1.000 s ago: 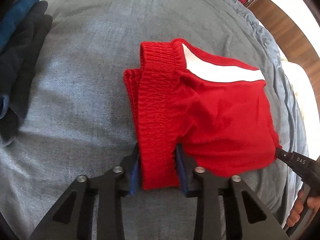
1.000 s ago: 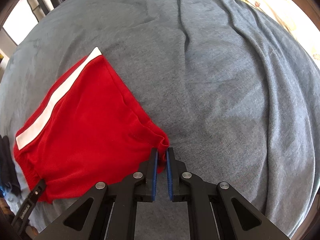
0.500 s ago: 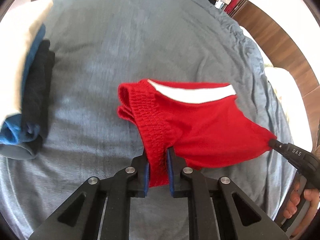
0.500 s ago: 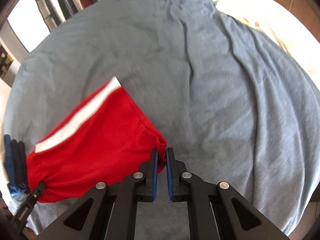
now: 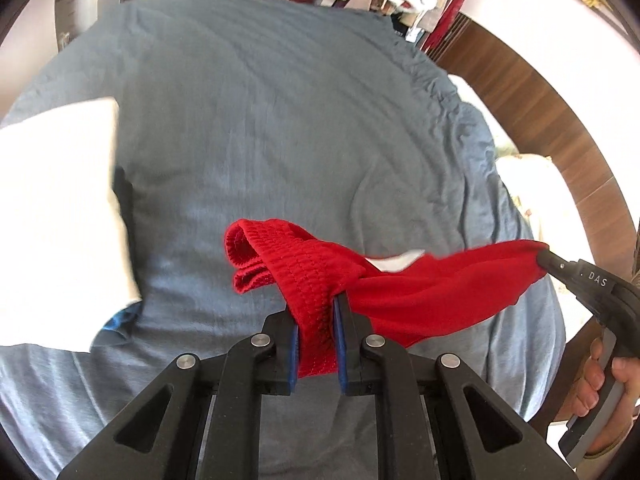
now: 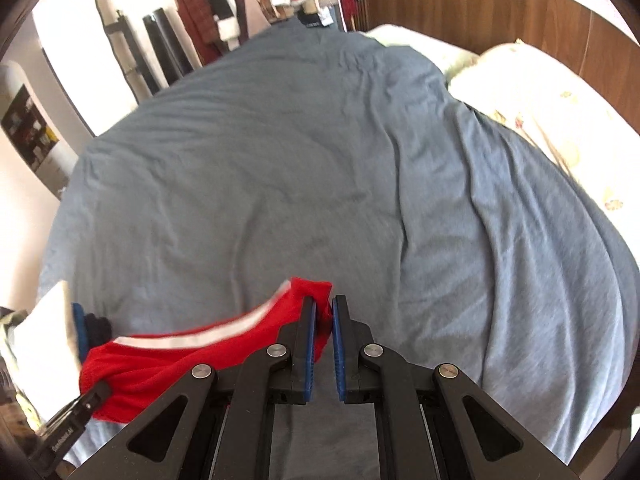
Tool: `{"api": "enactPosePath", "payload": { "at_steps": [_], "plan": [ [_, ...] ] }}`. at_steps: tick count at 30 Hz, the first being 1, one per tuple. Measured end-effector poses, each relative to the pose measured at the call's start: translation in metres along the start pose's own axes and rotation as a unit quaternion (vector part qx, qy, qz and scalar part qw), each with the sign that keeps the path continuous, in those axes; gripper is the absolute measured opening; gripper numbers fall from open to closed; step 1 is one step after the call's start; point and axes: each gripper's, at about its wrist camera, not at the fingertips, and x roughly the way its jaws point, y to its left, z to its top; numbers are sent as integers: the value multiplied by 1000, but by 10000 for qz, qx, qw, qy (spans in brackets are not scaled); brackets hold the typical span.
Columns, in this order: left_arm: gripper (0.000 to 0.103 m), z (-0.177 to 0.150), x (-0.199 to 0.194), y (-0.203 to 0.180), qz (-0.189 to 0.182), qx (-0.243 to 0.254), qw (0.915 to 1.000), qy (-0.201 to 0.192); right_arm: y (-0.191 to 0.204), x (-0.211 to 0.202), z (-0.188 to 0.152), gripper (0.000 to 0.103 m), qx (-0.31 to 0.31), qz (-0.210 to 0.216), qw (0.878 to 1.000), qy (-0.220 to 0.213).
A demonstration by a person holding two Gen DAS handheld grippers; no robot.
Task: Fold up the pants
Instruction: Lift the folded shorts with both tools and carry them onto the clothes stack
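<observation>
We have the red pants (image 5: pixel 420 300) off the bed (image 5: pixel 280 140) and strung in the air between our two tools, above the blue-grey bedspread near its front edge. The left hand-held gripper (image 5: pixel 316 328) is pressed onto the ribbed waistband, which bunches thickly between its blue pads, with a loop of the band flopping over to the left. The right hand-held gripper (image 6: pixel 324 320) pinches the far hem corner, a small tuft of red cloth caught between nearly closed pads. From the left wrist view we see its tip at the end of the stretched cloth, with the person's hand (image 5: pixel 600 384) on the handle. The garment already looks compact, short and layered, with the white side stripe (image 6: pixel 192 338) showing along one edge, so we judge that most of the folding is done and that we are now carrying the bundle. To our left lies a stack of folded clothes (image 5: pixel 52 220), white on top with dark and blue layers under it. That is probably where this piece belongs, though we cannot be sure. What is left, as we read it, is to lay the pants down flat, on the stack or beside it, without letting the layers slip apart, then to let go with both tools. The cloth sags in the middle, so the fold may loosen on landing.
</observation>
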Motion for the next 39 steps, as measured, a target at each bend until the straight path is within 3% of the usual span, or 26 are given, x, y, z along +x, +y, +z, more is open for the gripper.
{"api": "enactPosePath", "payload": {
  "at_steps": [8,13,21,29,34,36,39],
  "plan": [
    [15,26,-67,6,207,231,9980,-557,35,-47,18,9,-165,349,9988,-312],
    [15,44,-110,29,327,162,9948,-955,71,-64,29,9,-279,668,9964,-445],
    [15,77,-164,101,865,176,9875,-1308,174,-66,51,9,-739,1423,9858,-507],
    [15,113,-196,177,1342,-22,9802,-1455,293,-42,68,9,-1203,2047,9713,-158],
    [15,124,-201,211,1576,-18,9779,-1372,343,-28,69,9,-1355,2246,9648,-178],
    [15,122,-195,224,1630,-34,9803,-1117,356,-22,63,9,-1437,2243,9638,-135],
    [15,110,-184,239,1658,-157,9841,-617,367,-1,46,9,-1505,2202,9634,267]
  ]
}}
